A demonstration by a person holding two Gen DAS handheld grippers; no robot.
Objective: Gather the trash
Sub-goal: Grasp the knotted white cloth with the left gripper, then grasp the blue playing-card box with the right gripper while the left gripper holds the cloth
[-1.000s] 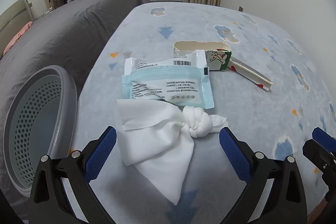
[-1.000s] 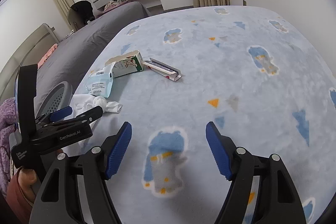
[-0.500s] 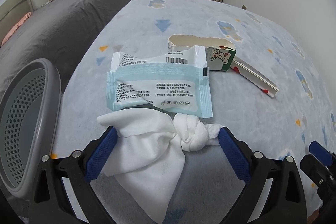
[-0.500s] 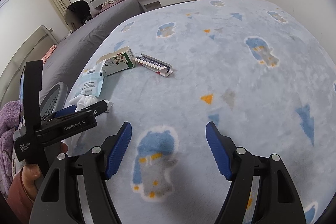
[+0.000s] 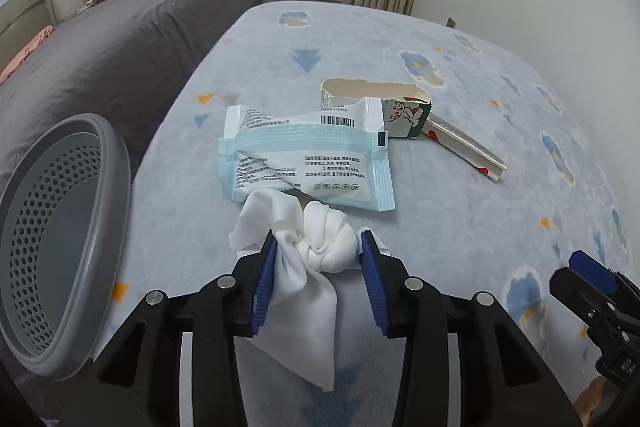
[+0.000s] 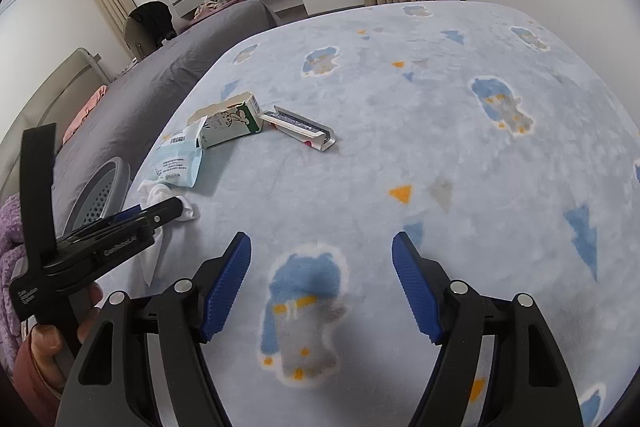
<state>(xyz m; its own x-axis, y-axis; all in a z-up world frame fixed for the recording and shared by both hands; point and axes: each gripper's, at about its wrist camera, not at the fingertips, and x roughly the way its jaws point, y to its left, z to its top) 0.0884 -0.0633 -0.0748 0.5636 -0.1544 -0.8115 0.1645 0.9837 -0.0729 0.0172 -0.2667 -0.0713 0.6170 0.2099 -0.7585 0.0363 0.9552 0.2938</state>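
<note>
You are closing your left tool point(image 5: 318, 267) around the white knotted tissue point(image 5: 326, 247), which is lying on the pale blue blanket point(image 5: 460, 227) just in front of you. The knot is sitting between the two blue pads point(image 5: 265, 283), and both pads are already touching it, one on each side, while the loose tail of the tissue is hanging down between the tool's black arms. Seen from the right wrist, the tissue point(image 6: 188, 213) is peeking out past the tip of that same tool point(image 6: 160, 213).

Just beyond the tissue, touching its far edge, a light blue plastic wrapper point(image 5: 308, 167) is lying flat with its printed side up. Behind the wrapper, a torn green and white carton point(image 5: 408, 113) is lying on its side with its open end facing you, and a narrow strip of packaging point(image 5: 464, 149) is stretching away from the carton to the right.

To your left, a grey perforated basket point(image 5: 116, 227) is tipped on its side at the blanket's edge, its mouth facing the trash, with a dark grey bed cover point(image 5: 120, 59) behind it.

Your right tool point(image 6: 322, 283) is hovering over a cartoon patch of the blanket well apart from the trash, its jaws standing wide with nothing between them.
</note>
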